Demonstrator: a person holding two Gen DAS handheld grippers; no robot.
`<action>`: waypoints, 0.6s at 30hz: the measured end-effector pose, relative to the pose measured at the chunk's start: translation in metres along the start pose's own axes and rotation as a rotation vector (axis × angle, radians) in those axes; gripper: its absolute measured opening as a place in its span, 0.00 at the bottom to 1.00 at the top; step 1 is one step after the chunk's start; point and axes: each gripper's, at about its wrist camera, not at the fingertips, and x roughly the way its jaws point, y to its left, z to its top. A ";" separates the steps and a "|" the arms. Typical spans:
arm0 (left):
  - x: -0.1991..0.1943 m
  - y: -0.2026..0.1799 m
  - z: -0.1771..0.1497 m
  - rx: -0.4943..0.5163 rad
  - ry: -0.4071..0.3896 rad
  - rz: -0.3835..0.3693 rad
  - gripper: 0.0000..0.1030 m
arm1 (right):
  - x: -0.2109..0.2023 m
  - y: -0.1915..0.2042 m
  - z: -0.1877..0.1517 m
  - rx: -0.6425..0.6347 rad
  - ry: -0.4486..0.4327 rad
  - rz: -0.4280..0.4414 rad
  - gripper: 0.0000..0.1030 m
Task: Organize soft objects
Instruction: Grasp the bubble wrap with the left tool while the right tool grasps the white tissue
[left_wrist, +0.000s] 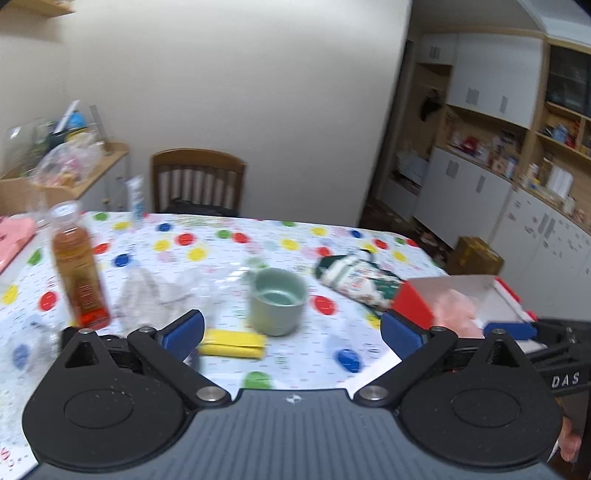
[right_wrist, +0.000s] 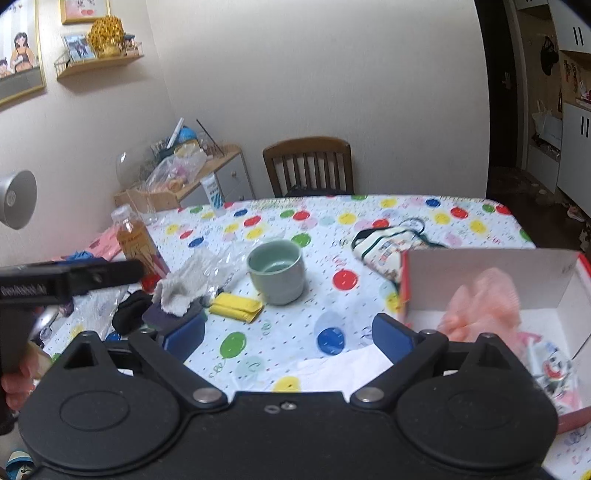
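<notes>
Left wrist view, blurred: left gripper (left_wrist: 291, 328) wide, empty, hovering above the yellow cloth (left_wrist: 232, 344); red box (left_wrist: 461, 306) at right holds a pink puff (left_wrist: 452, 314).

Right wrist view: right gripper (right_wrist: 288, 334) wide, empty. Grey-white rag (right_wrist: 181, 291) lies left, patterned pouch (right_wrist: 384, 247) far right. Probably between picks; next, descend and close on one cloth.

Left tool (left_wrist: 291, 332) and right tool (right_wrist: 288, 334), both spread wide, nothing between

A wooden chair (right_wrist: 308, 166) stands against the cream wall (right_wrist: 314, 74) behind the table (right_wrist: 406, 210).
</notes>
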 end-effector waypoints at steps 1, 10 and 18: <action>-0.001 0.010 -0.002 -0.011 0.000 0.017 1.00 | 0.004 0.005 -0.002 0.001 0.008 -0.002 0.95; -0.007 0.105 -0.028 -0.068 0.043 0.208 1.00 | 0.051 0.032 -0.027 0.003 0.079 -0.077 0.95; 0.000 0.175 -0.048 -0.154 0.076 0.345 1.00 | 0.086 0.039 -0.045 -0.006 0.126 -0.162 0.91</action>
